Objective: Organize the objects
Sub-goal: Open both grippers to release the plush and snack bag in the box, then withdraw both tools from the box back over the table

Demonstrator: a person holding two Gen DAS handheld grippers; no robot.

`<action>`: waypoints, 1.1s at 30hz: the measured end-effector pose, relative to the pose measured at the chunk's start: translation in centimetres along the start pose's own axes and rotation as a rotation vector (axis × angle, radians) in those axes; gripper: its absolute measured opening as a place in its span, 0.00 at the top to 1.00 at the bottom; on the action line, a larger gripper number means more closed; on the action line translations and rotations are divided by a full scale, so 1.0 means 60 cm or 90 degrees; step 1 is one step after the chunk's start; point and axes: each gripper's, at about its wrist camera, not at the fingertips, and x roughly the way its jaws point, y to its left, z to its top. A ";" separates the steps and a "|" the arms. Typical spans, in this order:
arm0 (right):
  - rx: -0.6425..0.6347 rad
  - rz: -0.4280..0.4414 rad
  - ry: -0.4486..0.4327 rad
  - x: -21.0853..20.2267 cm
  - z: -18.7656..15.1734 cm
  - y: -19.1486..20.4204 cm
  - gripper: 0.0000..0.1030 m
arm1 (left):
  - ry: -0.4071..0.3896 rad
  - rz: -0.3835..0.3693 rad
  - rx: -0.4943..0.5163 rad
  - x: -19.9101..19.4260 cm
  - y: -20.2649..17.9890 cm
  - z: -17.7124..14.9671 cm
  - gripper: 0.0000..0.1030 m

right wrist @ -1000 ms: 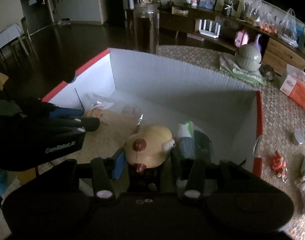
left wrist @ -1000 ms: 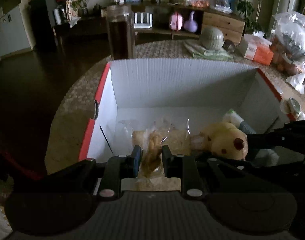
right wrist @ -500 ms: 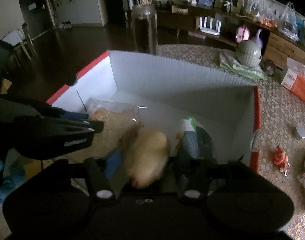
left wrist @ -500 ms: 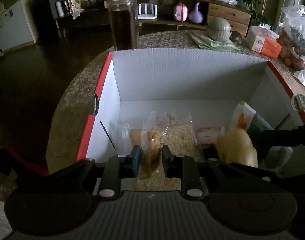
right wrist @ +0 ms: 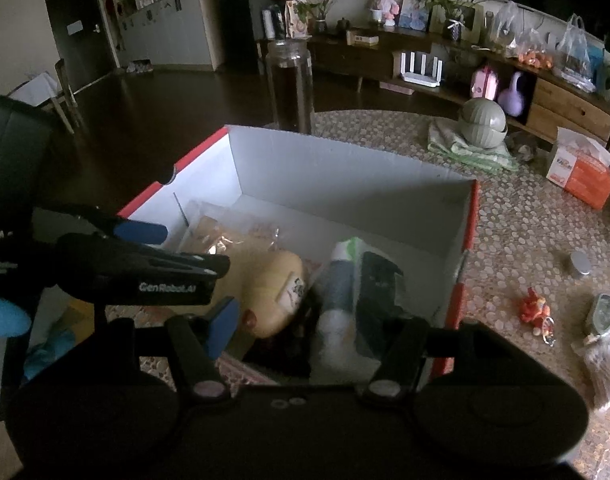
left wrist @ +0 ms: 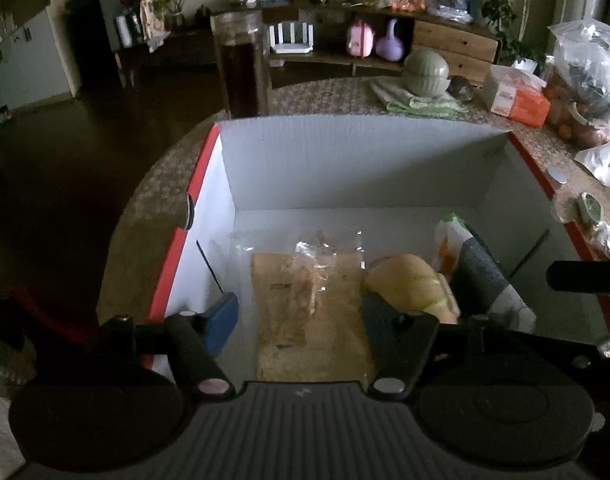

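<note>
Both tongs have let go since a second ago: the left tongs (left wrist: pixel 301 312), then pinched on the clear snack bag (left wrist: pixel 309 300), have just been opening and now stand spread over it with the pads off the plastic. The right tongs (right wrist: pixel 317 320) have opened too and drawn back a little; the yellow plush toy (right wrist: pixel 275 292) that sat between their fingers has tipped over onto its side on the floor of the box

Outward from the left tongs, the snack bag lies flat on the bottom of the red-edged cardboard box (left wrist: pixel 345 160), toward its left side. Just beside it to the right lies the plush toy, and past that a white and green tube (right wrist: pixel 341 276) and a dark pouch (right wrist: pixel 379 284) rest against the right wall

Four things look stowed, so I judge this step finished. Not everything is in yet: on the table (right wrist: pixel 525 240) to the right of the box lie a small red trinket (right wrist: pixel 535 308), a round metal lid (right wrist: pixel 579 264) and a wrapped item near the edge. Whether the tall jar (right wrist: pixel 291 84), the green bowl (right wrist: pixel 483 122) or the tissue box (right wrist: pixel 581 168) belong to the job I cannot tell
</note>
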 end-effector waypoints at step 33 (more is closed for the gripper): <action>0.069 0.025 -0.097 -0.191 -0.104 -0.115 0.11 | -0.067 -0.108 -0.024 -0.140 -0.141 -0.034 0.24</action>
